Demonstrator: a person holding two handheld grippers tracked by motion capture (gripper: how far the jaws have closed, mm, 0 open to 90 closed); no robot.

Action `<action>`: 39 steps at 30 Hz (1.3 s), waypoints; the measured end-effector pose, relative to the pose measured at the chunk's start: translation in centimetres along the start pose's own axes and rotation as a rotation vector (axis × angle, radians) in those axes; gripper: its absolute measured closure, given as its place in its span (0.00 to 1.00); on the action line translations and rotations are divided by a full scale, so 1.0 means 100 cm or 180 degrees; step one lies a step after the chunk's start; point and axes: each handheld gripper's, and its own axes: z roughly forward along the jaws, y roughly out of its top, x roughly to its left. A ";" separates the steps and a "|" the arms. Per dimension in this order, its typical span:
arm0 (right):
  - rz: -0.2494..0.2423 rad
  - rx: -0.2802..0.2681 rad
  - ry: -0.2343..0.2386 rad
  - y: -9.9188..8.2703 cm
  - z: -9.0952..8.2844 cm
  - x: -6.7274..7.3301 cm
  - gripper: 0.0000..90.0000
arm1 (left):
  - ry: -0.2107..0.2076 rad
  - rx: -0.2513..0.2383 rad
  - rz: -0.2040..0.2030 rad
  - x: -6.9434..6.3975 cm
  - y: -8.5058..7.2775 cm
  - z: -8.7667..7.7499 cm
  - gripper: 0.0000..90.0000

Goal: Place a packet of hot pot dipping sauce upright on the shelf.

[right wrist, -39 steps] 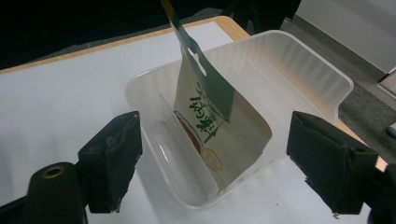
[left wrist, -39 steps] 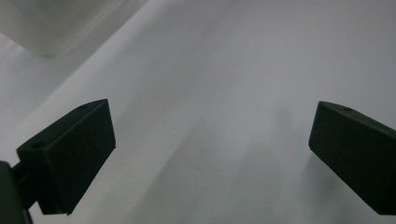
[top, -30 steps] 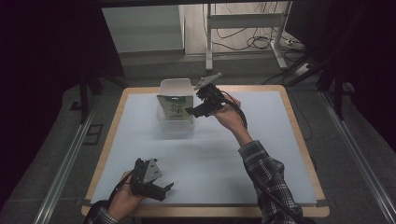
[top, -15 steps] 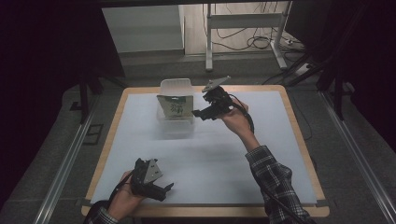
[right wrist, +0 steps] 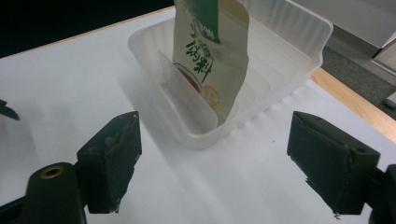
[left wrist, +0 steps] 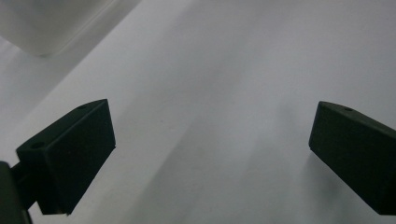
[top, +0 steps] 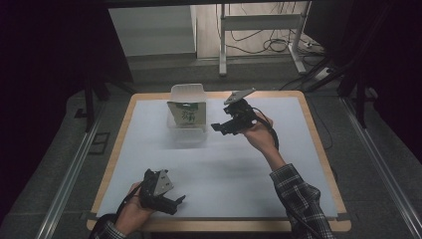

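Right tool: held above the desk just right of the clear plastic tray, tips pointing toward it. Jaws released, spread wide, nothing between them. In the right gripper view the two black jaws frame the tray and touch neither tray nor pouch. Grey three-cornered plate on top of the tool tilts up to the right. Cable loops back along the right hand; a plaid sleeve follows the forearm.

Left tool: low at the near left of the desk, gripped by the left hand, tips pointing right. Jaws released and wide apart; in the left gripper view only bare white surface lies between them, with a blurred corner of the tray at upper left. Whether the tool touches the surface cannot be told.

Snack pouch: stands upright inside the tray, leaning slightly, green print on a pale face, green band near the top. In the right gripper view the pouch sits behind a low divider wall in the tray.

Desk: wooden edge, covered by a white sheet; tray sits toward the far side, left of centre.

Room: dark, grey floor, a metal rail along the left, a white stand and loose cables behind.
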 end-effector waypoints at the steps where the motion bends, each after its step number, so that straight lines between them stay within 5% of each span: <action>1: 0.0005 -0.0003 -0.0002 -0.002 -0.001 0.001 0.20 | 0.0000 0.0000 0.0000 0.000 0.000 0.000 0.00; 39: 0.0257 -0.0037 -0.0090 -0.072 -0.039 0.022 0.11 | -0.0004 0.0013 -0.0005 -0.001 0.000 0.001 0.00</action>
